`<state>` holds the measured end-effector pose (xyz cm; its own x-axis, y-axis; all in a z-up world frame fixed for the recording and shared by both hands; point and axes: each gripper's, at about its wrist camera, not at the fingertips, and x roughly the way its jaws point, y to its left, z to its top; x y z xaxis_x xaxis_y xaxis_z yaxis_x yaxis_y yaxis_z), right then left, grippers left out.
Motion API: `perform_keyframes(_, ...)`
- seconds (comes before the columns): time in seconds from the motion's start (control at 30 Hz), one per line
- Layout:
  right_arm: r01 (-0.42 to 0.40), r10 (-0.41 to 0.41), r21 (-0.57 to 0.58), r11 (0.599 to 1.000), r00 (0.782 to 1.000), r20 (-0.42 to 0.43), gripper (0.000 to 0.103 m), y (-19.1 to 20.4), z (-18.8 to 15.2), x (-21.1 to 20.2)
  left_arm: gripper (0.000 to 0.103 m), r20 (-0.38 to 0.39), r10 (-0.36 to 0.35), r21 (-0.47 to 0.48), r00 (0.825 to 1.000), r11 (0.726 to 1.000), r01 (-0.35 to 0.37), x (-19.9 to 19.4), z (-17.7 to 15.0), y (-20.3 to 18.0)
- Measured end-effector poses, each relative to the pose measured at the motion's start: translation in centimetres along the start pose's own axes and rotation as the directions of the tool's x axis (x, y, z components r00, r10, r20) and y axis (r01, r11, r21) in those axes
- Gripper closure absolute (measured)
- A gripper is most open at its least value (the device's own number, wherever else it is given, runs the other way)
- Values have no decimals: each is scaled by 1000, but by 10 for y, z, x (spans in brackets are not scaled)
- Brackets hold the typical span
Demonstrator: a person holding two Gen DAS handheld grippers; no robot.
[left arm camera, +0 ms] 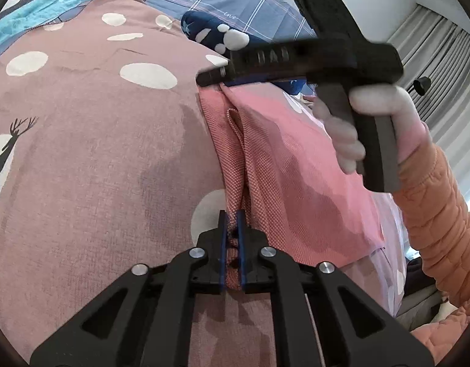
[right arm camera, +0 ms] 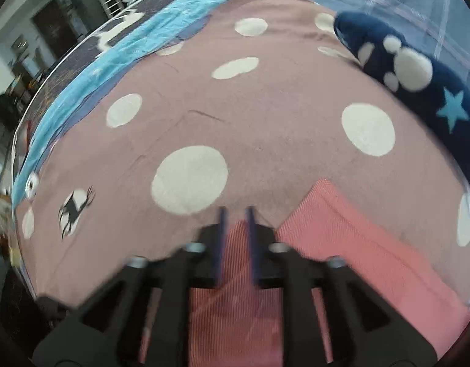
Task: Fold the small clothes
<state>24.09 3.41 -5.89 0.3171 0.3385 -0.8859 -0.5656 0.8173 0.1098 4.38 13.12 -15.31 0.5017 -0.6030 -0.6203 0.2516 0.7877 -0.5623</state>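
- Pink woven cloth (left arm camera: 283, 165) lies in the centre and lower right of the left wrist view, on a dotted mauve sheet (left arm camera: 91, 140) – thin, limp, light, judging by its soft folds.
- Left gripper (left arm camera: 232, 232), low centre, is pressed nearly together, pinching a bunched edge of the cloth.
- Right gripper (right arm camera: 236, 229), low centre of its own blurred view, has its jaws apart – cloth lies between them, not squeezed.
- Likely it will sag and slide; best taken at corners or hems, not mid-panel.
- Navy plush (right arm camera: 418, 70) sits upper right, apart from the cloth.
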Motion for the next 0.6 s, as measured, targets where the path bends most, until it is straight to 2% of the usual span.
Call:
perform_keyframes(0.07,39,-42,-76,996,998,-37,53,13,-5,3,94,-2,-2,-10,1000,1000,2,3,3,2)
perform_keyframes(0.1,56,-62,-100,993,996,-60,58,17,-7,8,94,-2,-1,-9,1000,1000,1,4,3,1)
perform_keyframes(0.13,72,-84,-128,989,993,-86,85,21,-10,17,95,2,2,-8,1000,1000,-2,3,4,0)
perform_keyframes(0.17,74,-87,-148,986,993,-82,97,22,-12,20,98,16,2,-1,1000,1000,-2,0,5,-1)
perform_keyframes(0.23,114,-116,-154,981,993,-3,101,29,-9,13,98,27,14,9,1000,1000,-14,-4,6,-2)
perform_keyframes(0.3,120,-112,-122,985,991,68,102,26,-3,6,98,-7,30,-9,1000,1000,-30,3,8,4)
perform_keyframes(0.37,93,-91,-61,994,995,31,102,9,4,21,98,-17,25,-11,1000,1000,-25,4,7,6)
perform_keyframes(0.4,44,-44,-31,999,999,7,102,2,3,30,98,-16,30,0,999,1000,-30,2,6,4)
perform_keyframes(0.47,-6,9,-45,999,998,57,101,-1,-2,24,95,-4,41,27,999,999,-41,-5,2,1)
perform_keyframes(0.5,-20,22,-29,999,998,64,92,-3,-4,19,95,7,48,19,999,999,-48,-11,0,3)
perform_keyframes(0.53,-18,17,8,1000,997,73,75,-9,-4,11,95,14,59,10,998,998,-59,-16,-1,6)
perform_keyframes(0.6,6,-12,48,999,992,126,63,-21,-3,-9,95,42,90,-11,995,996,-90,-29,-2,12)
